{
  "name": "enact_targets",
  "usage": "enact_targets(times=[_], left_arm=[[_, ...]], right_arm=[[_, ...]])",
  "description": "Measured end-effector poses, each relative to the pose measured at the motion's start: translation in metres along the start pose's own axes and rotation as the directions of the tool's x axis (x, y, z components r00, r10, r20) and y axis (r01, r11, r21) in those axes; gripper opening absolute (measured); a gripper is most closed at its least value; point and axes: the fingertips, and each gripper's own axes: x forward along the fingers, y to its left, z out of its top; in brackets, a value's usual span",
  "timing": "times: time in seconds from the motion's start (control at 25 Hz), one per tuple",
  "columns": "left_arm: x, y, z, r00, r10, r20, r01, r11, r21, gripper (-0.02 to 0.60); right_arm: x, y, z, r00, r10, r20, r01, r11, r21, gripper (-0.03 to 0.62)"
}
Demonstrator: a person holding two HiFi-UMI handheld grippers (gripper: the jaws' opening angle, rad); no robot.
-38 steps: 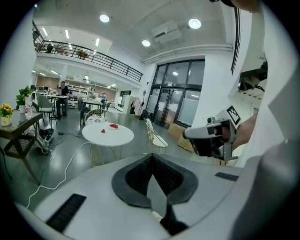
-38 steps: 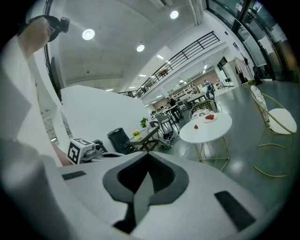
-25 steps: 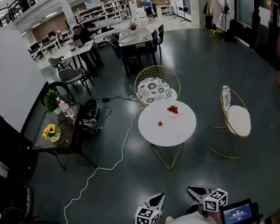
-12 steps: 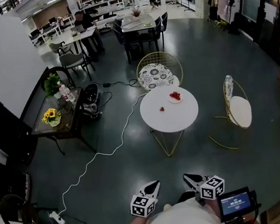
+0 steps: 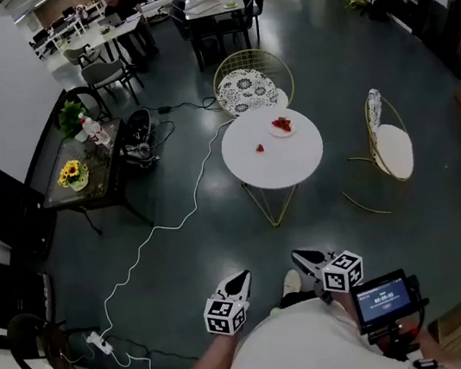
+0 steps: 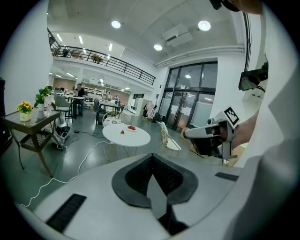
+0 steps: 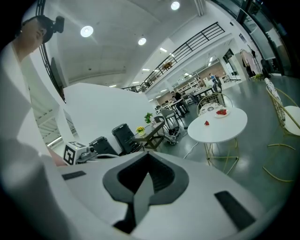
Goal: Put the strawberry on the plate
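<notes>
Holding left tongs (image 5: 242, 277) and right tongs (image 5: 298, 255) pinched shut on nothing. Can see the strawberry (image 5: 259, 147) way off on the table (image 5: 276, 171), near the plate (image 5: 282, 126). Might trip on the floor cable (image 5: 146, 241) walking over, or squash it clamping hard.

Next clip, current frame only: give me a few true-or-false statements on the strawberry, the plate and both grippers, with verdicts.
1. A strawberry lies alone on the white round table, apart from the plate. True.
2. The left gripper is shut on the strawberry. False: its jaws are together on nothing, well short of the table.
3. The plate carries something red. True.
4. The plate stands on the floor. False: it is on the white round table.
5. The right gripper is wide open. False: its jaws are together.
</notes>
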Motion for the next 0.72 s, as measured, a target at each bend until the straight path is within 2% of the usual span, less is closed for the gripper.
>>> enact_targets(times=[0.24,0.72], left_arm=[[0.031,0.022,0.020,1.000,0.013,-0.019,-0.013,1.000,-0.002,0.008],[0.137,0.042,0.067,0.998,-0.016,-0.067,0.019,0.999,0.041,0.008]], right_arm=[[0.029,-0.025,0.022,0.999,0.029,-0.017,-0.029,1.000,0.002,0.008],[0.043,-0.127,0.070,1.000,-0.010,-0.001,0.010,1.000,0.030,0.008]])
